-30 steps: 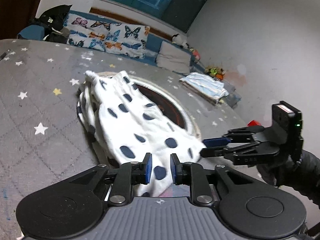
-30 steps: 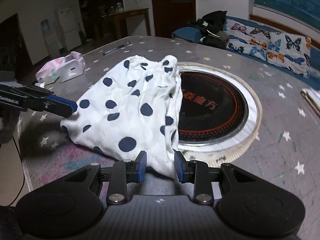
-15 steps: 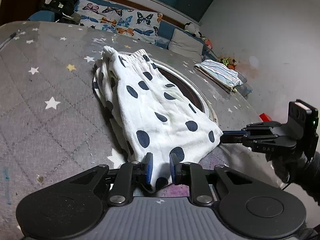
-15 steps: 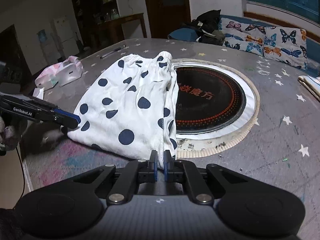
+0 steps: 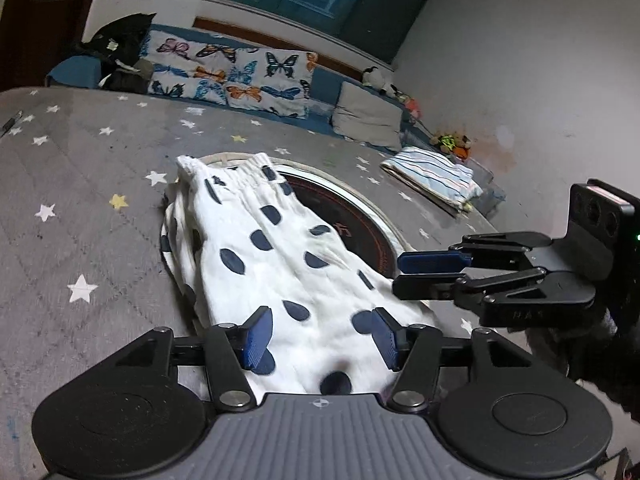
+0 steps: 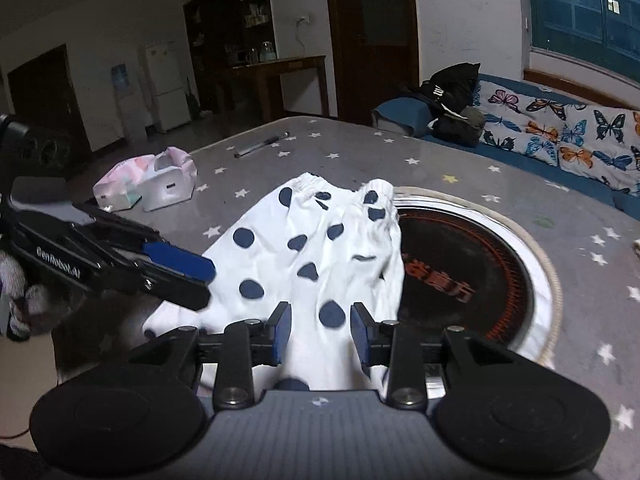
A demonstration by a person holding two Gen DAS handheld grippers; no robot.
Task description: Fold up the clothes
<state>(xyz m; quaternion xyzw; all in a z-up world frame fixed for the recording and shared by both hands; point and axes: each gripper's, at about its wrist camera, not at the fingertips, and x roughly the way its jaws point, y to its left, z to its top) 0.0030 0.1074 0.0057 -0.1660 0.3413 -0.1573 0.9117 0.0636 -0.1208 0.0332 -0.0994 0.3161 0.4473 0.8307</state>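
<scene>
A white garment with dark blue dots point(image 5: 280, 256) lies folded lengthwise on the grey star-print surface, its elastic waistband at the far end. It also shows in the right wrist view point(image 6: 320, 256). My left gripper point(image 5: 320, 338) is open over the near hem, its pads on either side of the cloth. My right gripper point(image 6: 320, 332) is open over the other near corner. Each gripper shows in the other's view: the right one point(image 5: 404, 276) at the hem's right, the left one point(image 6: 204, 280) at the hem's left.
A round black hotplate with a white rim point(image 5: 360, 220) is set in the table, partly under the garment. A folded striped cloth point(image 5: 432, 180) lies far right. A pink and white pouch point(image 6: 148, 180) and a pen point(image 6: 260, 145) lie at the back. Butterfly cushions point(image 5: 232, 80) behind.
Both grippers were shut on the garment's near hem half a second ago. Both have opened and let the cloth go; it lies flat on the table.
</scene>
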